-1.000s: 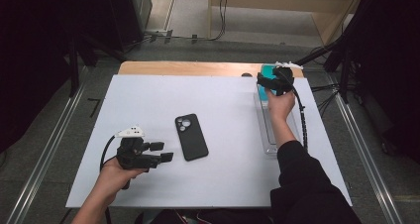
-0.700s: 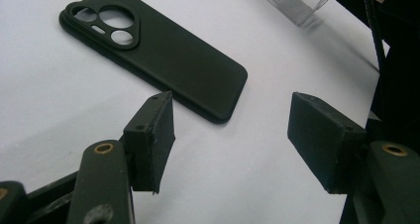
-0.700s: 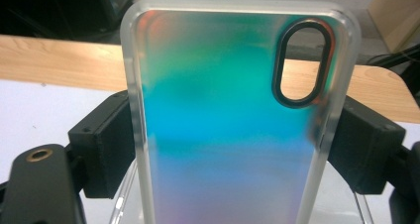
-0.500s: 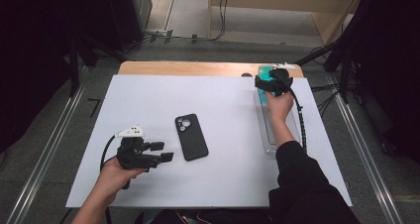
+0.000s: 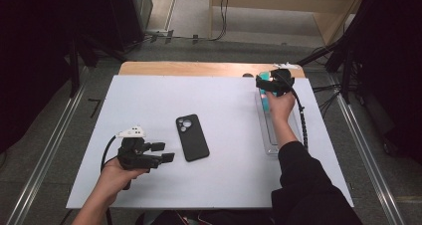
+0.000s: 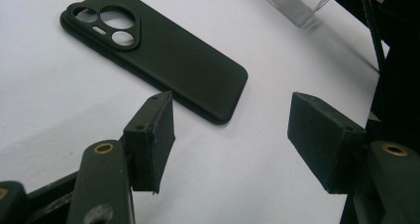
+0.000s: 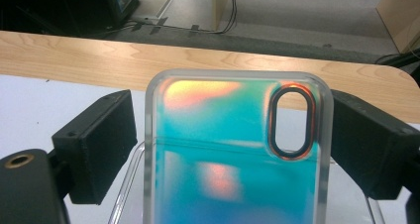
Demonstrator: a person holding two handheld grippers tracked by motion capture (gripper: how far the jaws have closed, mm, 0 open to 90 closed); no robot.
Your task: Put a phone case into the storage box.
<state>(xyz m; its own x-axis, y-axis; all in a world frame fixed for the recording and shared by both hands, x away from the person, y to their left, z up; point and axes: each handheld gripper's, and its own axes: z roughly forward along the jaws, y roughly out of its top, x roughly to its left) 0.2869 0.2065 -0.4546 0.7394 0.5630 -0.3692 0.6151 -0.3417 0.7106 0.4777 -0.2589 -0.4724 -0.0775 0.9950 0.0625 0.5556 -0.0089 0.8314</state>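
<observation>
The step in hand looks like the release of the iridescent phone case [image 7: 233, 149] into the clear tray [image 5: 271, 135] at the table's right side: the right gripper [image 7: 233, 130] holds its jaws on either side of the case, and those jaws have just been opening, so that in the right gripper view a thin gap shows between the left pad and the case's frosted edge, while the right pad sits so close to the other edge that contact cannot be ruled out. The case stands upright at the tray's far end, its oval camera cut-out uppermost, its lower part inside the tray's transparent walls. Apart from that case the tray appears to hold nothing. The next move probably calls for the right gripper to draw back without brushing the case, since a nudge could tip it out of its upright stance. The left gripper [image 5: 149, 158], seen in the high view near the white table's [image 5: 224, 95] front left, has its jaws wide apart with nothing between them. Its own view shows the black phone case [image 6: 158, 50] lying flat just beyond its pads, camera opening pointing away, likely the next thing to be handled.
</observation>
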